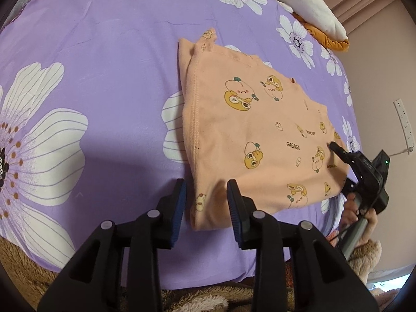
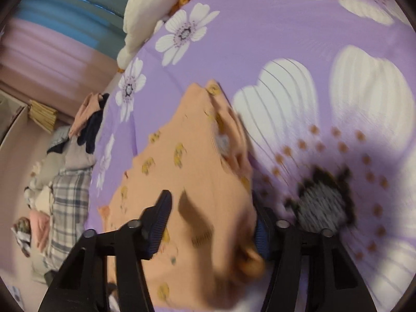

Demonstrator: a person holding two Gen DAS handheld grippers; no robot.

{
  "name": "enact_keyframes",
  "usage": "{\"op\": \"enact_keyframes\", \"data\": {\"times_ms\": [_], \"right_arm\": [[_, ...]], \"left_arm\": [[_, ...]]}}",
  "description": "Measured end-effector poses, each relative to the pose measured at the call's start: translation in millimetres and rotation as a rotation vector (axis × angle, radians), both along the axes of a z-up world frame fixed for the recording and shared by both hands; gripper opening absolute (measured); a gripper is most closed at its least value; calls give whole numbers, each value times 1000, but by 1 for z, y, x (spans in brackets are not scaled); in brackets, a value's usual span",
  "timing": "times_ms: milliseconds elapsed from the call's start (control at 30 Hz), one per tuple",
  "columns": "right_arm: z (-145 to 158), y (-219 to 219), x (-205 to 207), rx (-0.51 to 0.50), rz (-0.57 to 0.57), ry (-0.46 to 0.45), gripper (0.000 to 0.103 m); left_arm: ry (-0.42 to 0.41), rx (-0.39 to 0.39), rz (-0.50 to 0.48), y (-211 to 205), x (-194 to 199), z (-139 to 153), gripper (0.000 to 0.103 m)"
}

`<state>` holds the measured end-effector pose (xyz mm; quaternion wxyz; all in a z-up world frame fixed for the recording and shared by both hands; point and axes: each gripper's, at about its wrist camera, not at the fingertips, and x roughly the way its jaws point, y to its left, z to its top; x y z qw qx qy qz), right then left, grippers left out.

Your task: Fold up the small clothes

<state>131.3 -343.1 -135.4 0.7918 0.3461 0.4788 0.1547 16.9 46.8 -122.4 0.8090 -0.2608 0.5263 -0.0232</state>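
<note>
On a purple bedsheet (image 1: 117,78) printed with large white flowers lay a small peach garment (image 1: 260,135), folded into a rough rectangle and patterned with yellow cartoon characters.

The left wrist view showed the garment sharply. The left gripper (image 1: 206,208) hovered at the garment's near corner, its blue-padded fingers spread apart and holding nothing, the corner lying in the gap beneath them. At the garment's right edge the right gripper (image 1: 335,148) reached in, its dark tip over the cloth and a hand (image 1: 358,215) on its handle. A cream and orange plush (image 1: 317,15) lay beyond the garment's far side, and a white power strip (image 1: 404,127) hung on the pink wall past its right edge.

The right wrist view, blurred by motion, showed what the other did not: a heap of clothes (image 2: 65,171), plaid, grey, navy and pink, off the bed past the garment's left side, and blue curtains (image 2: 67,7) behind. There the right gripper's (image 2: 213,221) fingers stood wide apart astride the garment (image 2: 187,161), clamping nothing; its right finger was partly hidden behind a raised fold.

Bare sheet lay open to the left of the garment in the left view. The bed's edge ran close along the garment's near side, with brown fleece (image 1: 31,270) below it.
</note>
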Motion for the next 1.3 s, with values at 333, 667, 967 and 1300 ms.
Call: {"op": "enact_keyframes", "data": {"times_ms": [333, 667, 967, 1300], "right_arm": [[51, 41, 4, -326, 60, -122, 18], [112, 186, -15, -626, 392, -361, 17], [35, 268, -30, -706, 668, -226, 18], [59, 241, -36, -502, 695, -187, 49]], "left_arm": [[-19, 11, 56, 17, -12, 5, 32], [-46, 8, 124, 43, -34, 11, 33], [-23, 19, 147, 51, -48, 5, 35], [-32, 25, 104, 42, -39, 8, 35]]}}
